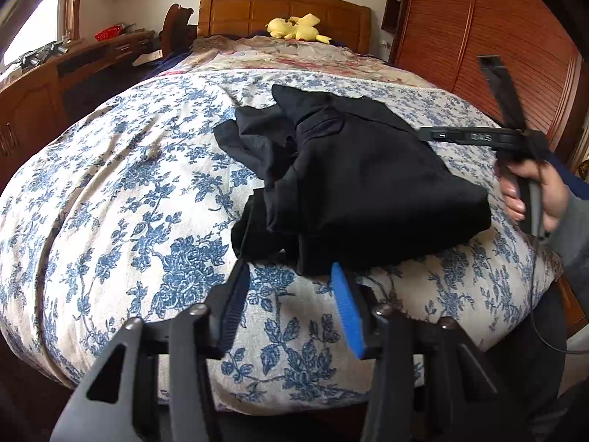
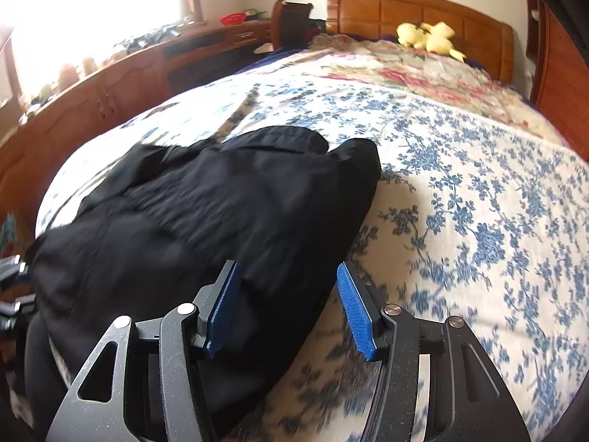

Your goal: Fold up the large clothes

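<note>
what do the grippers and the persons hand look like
Both grippers, left and right, have black angular linkage arms with triangular cut-outs, silver pivot bolts and ribbed blue finger pads. The right hand is bare below a grey sleeve, with a thin black cable hanging down.

The right gripper hung with its blue pads spread apart over the near edge of a black garment. The garment lay bunched on a blue-flowered quilt. A yellow plush sat by the wooden headboard.
</note>
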Demonstrator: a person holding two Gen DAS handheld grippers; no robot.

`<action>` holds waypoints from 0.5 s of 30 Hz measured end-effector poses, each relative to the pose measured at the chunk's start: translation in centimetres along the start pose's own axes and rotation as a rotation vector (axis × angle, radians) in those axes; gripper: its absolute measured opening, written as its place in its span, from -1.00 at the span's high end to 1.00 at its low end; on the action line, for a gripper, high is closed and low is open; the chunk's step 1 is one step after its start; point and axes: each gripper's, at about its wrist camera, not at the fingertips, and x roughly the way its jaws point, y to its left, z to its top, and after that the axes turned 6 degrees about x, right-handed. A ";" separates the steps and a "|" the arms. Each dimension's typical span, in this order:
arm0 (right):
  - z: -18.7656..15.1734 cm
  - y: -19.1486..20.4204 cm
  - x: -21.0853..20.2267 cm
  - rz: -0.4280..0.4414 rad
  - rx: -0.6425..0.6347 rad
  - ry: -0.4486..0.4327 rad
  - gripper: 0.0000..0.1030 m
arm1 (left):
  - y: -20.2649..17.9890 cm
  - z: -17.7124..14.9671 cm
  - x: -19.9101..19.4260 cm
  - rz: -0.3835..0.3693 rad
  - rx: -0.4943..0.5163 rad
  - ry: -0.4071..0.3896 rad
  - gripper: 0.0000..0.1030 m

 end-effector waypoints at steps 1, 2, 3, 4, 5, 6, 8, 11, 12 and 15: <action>0.5 -0.4 0.5 0.011 0.016 0.003 -0.09 | 0.1 0.0 -0.1 -0.014 -0.007 -0.008 0.34; 1.1 -0.7 1.0 0.023 0.033 0.006 -0.08 | 0.1 0.0 -0.1 -0.018 -0.013 -0.009 0.36; 1.5 -0.9 1.4 0.029 0.046 0.006 -0.09 | 0.1 0.0 0.0 -0.022 -0.016 -0.008 0.36; 2.0 -1.1 1.8 0.032 0.056 0.009 -0.09 | 0.0 0.1 0.1 -0.024 -0.016 -0.007 0.36; 2.6 -1.3 2.4 0.030 0.064 0.012 -0.09 | 0.0 0.1 0.2 -0.025 -0.015 -0.005 0.37; 2.9 -1.4 2.8 0.027 0.066 0.016 -0.09 | -0.1 0.1 0.3 -0.027 -0.015 -0.006 0.37; 3.8 -1.7 4.0 0.033 0.080 0.031 -0.13 | -0.1 0.2 0.5 -0.030 -0.020 -0.006 0.37; 4.2 -2.1 5.7 0.027 0.102 0.064 -0.23 | 0.2 0.4 1.2 -0.044 -0.028 -0.001 0.37; 4.3 -2.3 6.2 0.026 0.110 0.075 -0.24 | 0.2 0.4 1.5 -0.063 -0.032 0.003 0.38; 4.6 -2.8 7.2 0.029 0.143 0.083 -0.34 | 0.1 0.4 1.8 -0.056 -0.027 0.011 0.39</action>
